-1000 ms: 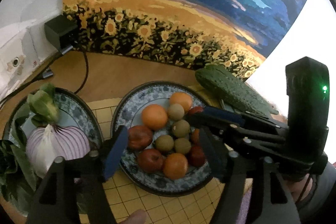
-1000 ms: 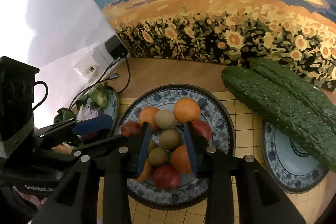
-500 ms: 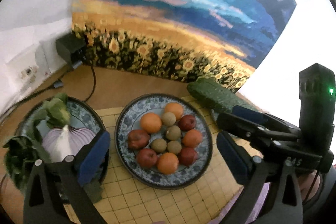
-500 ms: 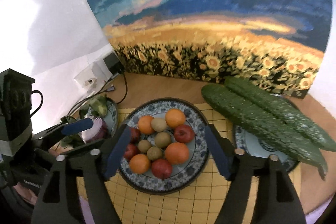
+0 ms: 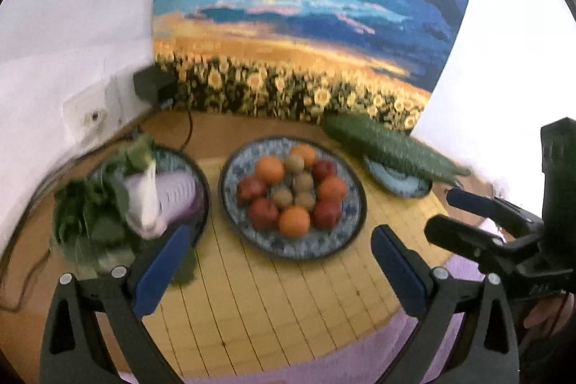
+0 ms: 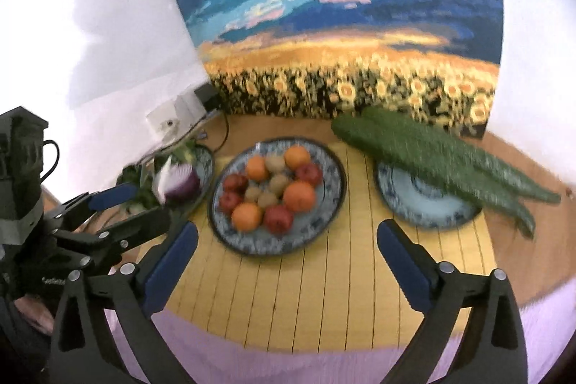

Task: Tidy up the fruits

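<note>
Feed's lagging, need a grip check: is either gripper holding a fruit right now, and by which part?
Nothing is held. The left gripper stands wide open and the right gripper is opening, both empty. All the fruit lies on the middle plate.

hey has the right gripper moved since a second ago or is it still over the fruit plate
Yes. The right gripper has pulled back toward the near table edge: its fingers framed the fruit before, and now the fruit plate lies beyond its tips. Its jaws are opening, with nothing between them.

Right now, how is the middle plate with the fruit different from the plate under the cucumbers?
The fruit plate is bigger and packed with round oranges, red fruits and brownish kiwis. The cucumber plate is smaller, with two long cucumbers lying across it and sticking out past its rim. Both are blue patterned plates on the yellow mat.
</note>
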The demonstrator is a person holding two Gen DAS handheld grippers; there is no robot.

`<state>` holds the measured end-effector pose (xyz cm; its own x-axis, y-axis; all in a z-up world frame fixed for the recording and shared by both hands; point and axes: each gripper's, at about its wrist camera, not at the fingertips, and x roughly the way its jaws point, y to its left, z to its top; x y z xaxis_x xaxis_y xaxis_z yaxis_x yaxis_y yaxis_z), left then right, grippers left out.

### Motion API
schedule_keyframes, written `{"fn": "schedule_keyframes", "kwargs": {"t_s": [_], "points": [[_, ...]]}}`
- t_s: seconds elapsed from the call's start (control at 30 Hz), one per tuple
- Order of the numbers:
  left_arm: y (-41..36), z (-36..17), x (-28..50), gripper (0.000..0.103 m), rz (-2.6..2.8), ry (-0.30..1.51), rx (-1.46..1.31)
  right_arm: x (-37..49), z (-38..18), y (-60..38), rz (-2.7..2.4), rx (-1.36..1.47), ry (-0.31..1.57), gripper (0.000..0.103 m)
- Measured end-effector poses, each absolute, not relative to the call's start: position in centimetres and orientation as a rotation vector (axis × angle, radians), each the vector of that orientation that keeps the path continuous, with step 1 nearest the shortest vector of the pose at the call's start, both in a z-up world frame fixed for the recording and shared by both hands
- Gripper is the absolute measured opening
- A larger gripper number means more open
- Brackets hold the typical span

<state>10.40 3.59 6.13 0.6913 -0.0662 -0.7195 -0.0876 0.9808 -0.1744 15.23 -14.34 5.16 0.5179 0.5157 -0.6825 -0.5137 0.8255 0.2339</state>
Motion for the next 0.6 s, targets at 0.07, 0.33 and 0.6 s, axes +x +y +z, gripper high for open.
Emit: {"fn": "schedule_keyframes", "kwargs": {"t_s": [0.07,0.33,0.6], "points": [[3.5,5.5,9.7,0.103,0.02,0.816,-0.211,14.4,4.7,-14.7,0.623,-0.006,0.824,0.103],[3.5,5.0,8.7,0.103,0.023,0.809,-0.226,12.6,4.1,-14.4,0.646,-0.018,0.819,0.103],[3.8,5.3,8.9,0.103,0.021,0.805,-0.239,12.5,4.0,-13.9,0.643,-0.028,0.825,0.103]]}}
